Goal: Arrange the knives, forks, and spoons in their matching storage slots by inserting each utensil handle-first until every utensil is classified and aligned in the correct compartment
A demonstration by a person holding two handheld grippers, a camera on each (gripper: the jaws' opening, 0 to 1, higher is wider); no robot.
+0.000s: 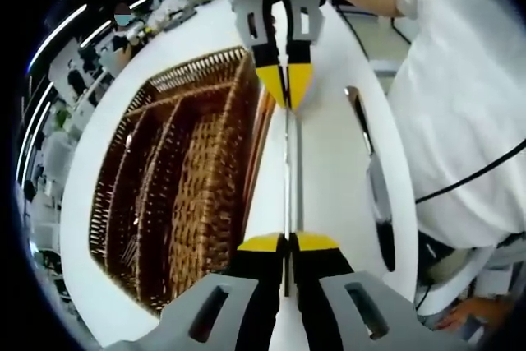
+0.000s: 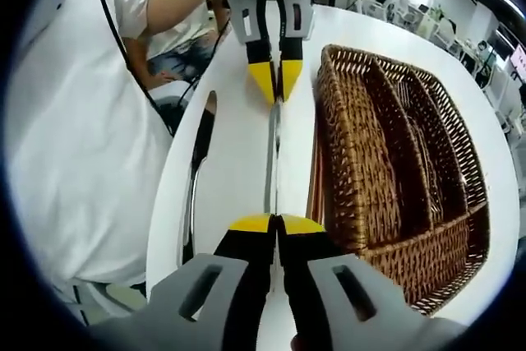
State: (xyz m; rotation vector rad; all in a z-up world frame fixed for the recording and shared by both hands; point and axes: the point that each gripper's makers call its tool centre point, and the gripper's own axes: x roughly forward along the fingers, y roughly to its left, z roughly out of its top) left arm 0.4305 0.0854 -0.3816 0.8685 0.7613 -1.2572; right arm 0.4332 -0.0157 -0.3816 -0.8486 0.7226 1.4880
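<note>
Your left gripper view looks low along the white worktop point(image 1: 329, 137) with the wicker tray point(image 1: 189, 187) close on its left; your right gripper view faces the opposite way, with the same tray point(image 2: 386, 162) close on its right. The two views look straight at each other, each showing the other claw at its top. Both share the tray, the worktop beside it and your white shirt point(image 1: 460, 104).
</note>
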